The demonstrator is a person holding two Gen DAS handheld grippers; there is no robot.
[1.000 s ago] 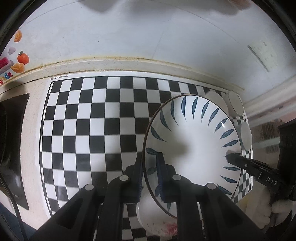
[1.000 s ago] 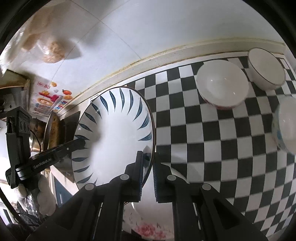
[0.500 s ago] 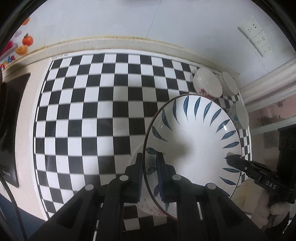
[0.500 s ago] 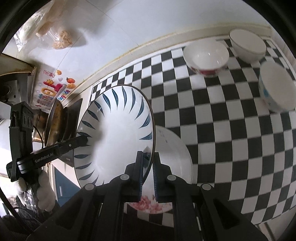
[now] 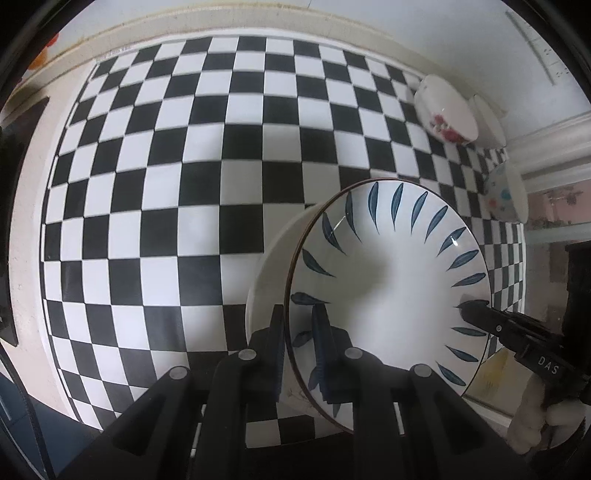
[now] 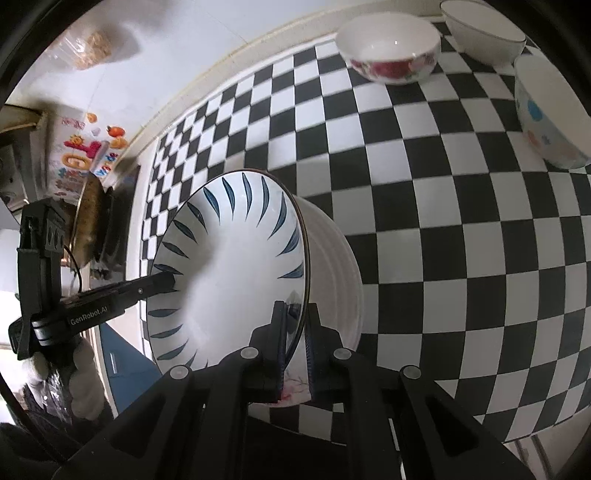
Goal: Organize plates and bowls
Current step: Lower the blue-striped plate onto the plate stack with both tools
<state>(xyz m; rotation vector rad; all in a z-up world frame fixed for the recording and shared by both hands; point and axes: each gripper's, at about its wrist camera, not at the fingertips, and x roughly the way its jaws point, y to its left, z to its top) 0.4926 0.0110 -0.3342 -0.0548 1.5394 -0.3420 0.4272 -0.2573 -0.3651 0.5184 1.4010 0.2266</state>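
A white plate with blue leaf marks (image 5: pixel 388 288) is held level between both grippers, just above a white plate with a floral edge (image 5: pixel 269 266) on the checkered mat. My left gripper (image 5: pixel 299 347) is shut on its left rim. My right gripper (image 6: pixel 295 332) is shut on its right rim; the leaf plate also shows in the right wrist view (image 6: pixel 229 266), over the white plate (image 6: pixel 336 266). Each gripper's fingers show at the far rim in the other's view.
Three bowls stand at the mat's far right: a rose-patterned bowl (image 6: pixel 391 48), a plain white bowl (image 6: pixel 484 29) and a dotted bowl (image 6: pixel 546 110). The checkered mat (image 5: pixel 184 166) covers the counter. A pan (image 6: pixel 88 218) sits left, by the wall.
Both grippers have carried the leaf plate down and towards the white floral plate; it now hangs close over that plate. The bowls and mat have not moved.
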